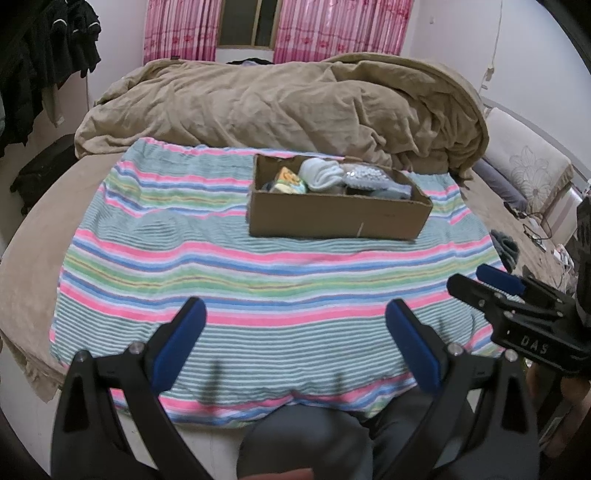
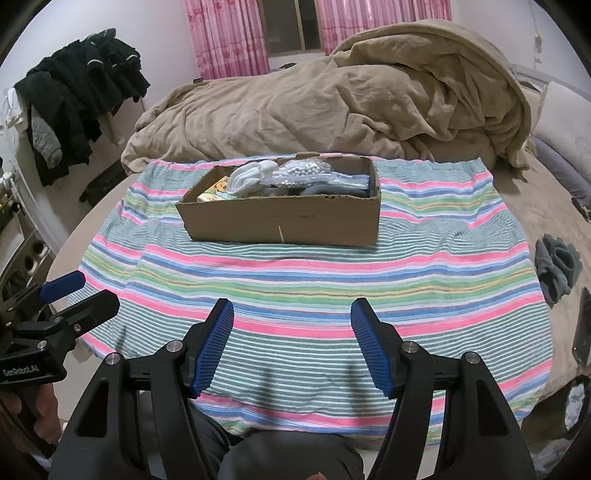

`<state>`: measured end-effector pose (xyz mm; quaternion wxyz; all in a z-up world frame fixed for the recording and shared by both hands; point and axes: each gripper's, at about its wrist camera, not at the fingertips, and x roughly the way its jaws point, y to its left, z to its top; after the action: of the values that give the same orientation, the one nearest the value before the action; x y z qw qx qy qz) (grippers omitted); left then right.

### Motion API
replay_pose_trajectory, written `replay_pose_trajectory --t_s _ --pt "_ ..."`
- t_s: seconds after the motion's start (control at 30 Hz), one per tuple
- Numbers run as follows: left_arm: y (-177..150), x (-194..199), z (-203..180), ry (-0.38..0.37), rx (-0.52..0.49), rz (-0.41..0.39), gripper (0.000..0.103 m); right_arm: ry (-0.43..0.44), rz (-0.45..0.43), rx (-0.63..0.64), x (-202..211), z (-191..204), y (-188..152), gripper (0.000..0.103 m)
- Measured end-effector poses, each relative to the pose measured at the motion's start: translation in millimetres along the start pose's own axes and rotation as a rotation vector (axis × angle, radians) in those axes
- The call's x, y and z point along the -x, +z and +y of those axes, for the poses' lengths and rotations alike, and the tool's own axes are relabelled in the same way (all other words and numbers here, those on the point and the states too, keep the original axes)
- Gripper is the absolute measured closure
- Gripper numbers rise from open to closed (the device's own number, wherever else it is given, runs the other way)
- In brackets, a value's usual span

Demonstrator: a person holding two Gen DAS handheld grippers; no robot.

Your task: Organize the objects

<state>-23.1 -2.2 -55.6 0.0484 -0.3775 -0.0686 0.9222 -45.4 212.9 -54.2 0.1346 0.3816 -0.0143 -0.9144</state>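
Brown corrugated cardboard box (image 1: 332, 218), open-topped and shallow, sits on a striped towel (image 1: 258, 288) spread over the bed (image 1: 33, 240). Contents are crowded: a pale bluish-white folded cloth item (image 1: 321, 173), a clear bag of small white beads (image 1: 364, 177), a printed yellow-green packet (image 1: 290, 181) at the box's left end, and darker grey-blue fabric toward the right end. Items rise slightly above the rim.

Long axis of the box runs left to right across both views, one long wall facing the cameras. In the left wrist view it appears skewed, the right end nearer. The near wall carries a short pale vertical mark.

Towel stripes (pink, blue, green, white, teal) run parallel to the box's long side. Behind the box lies a bunched tan blanket (image 1: 295, 99), just beyond the towel's far edge. Pink curtains (image 1: 332, 33) flank a window behind that. Dark clothes (image 2: 85, 88) hang at left. A grey crumpled cloth (image 2: 556, 266) lies on the bed beyond the towel's right edge.

Left claw (image 1: 297, 314): blue pads set wide apart, nothing between them, above the towel's near part. Right claw (image 2: 291, 314): moderately parted, likewise empty. Both are well apart from the box, with bare towel between. The person's grey-clad knees (image 2: 288, 458) show below the claws.
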Motion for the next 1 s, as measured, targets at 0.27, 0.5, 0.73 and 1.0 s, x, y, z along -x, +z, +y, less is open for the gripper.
replay_pose_trajectory --t_s 0.27,0.5,0.73,1.0 --pt "-0.2 1.0 1.9 0.008 -0.001 -0.011 0.004 0.004 0.003 0.005 -1.7 2.6 1.8 0.034" --pt "1.1 2.0 2.8 0.015 -0.002 -0.023 0.004 0.018 0.001 0.001 -2.4 2.8 2.7 0.034" --pt "1.4 1.0 1.1 0.021 -0.017 -0.022 0.004 0.025 0.004 0.0 -3.7 1.8 3.2 0.034" --pt "3.4 -1.8 -0.5 0.032 -0.018 -0.021 0.004 0.035 0.0 -0.002 -6.7 0.0 3.9 0.034"
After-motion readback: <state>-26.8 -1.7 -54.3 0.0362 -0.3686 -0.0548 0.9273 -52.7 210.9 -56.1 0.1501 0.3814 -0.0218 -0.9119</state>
